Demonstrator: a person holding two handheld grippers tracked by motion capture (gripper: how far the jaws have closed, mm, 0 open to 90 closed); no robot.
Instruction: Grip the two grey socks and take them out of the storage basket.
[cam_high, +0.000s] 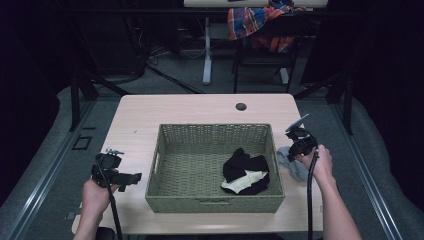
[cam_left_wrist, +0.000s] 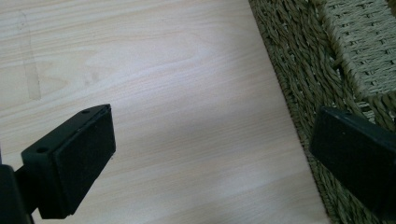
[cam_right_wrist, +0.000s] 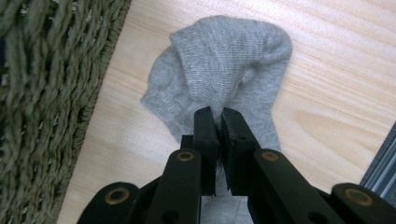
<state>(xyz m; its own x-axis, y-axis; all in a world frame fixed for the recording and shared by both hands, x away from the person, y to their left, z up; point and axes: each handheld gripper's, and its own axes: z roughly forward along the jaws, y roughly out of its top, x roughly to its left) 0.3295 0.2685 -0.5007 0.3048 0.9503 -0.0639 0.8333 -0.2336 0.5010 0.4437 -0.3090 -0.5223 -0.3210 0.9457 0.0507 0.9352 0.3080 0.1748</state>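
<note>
One counter (cam_high: 200, 107). One woven basket (cam_high: 215, 200) on it. Socks: one grey sock (cam_right_wrist: 219, 70) on the counter beside the basket, and inside the basket a dark bundle (cam_high: 245, 167) with one cream piece (cam_high: 245, 181); how many socks that bundle holds cannot be told. Two claws: the left claw (cam_high: 131, 180) and the right claw (cam_high: 292, 150). One plaid cloth (cam_high: 255, 22) on a chair beyond.
</note>
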